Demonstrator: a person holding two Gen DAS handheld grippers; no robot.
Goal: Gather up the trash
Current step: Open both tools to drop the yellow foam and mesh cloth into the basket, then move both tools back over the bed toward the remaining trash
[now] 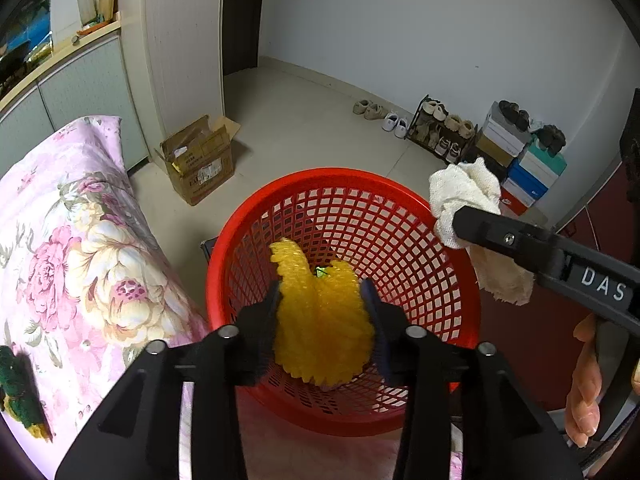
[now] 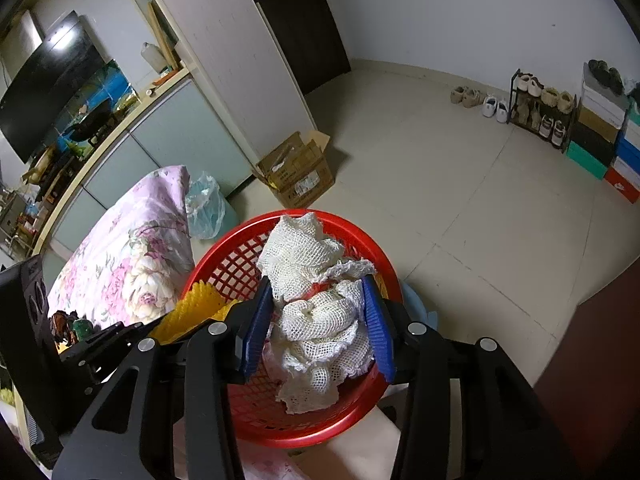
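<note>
A red mesh basket stands on the floor beside the bed; it also shows in the right wrist view. My left gripper is shut on a yellow foam net and holds it over the basket's opening. My right gripper is shut on a white foam net above the basket. In the left wrist view the right gripper's arm reaches in from the right with the white net hanging over the basket's right rim. The yellow net shows at left in the right wrist view.
A bed with a pink floral cover lies to the left. An open cardboard box stands on the tiled floor behind the basket. A shoe rack and stacked shoe boxes line the far wall. A bagged bin sits by the bed.
</note>
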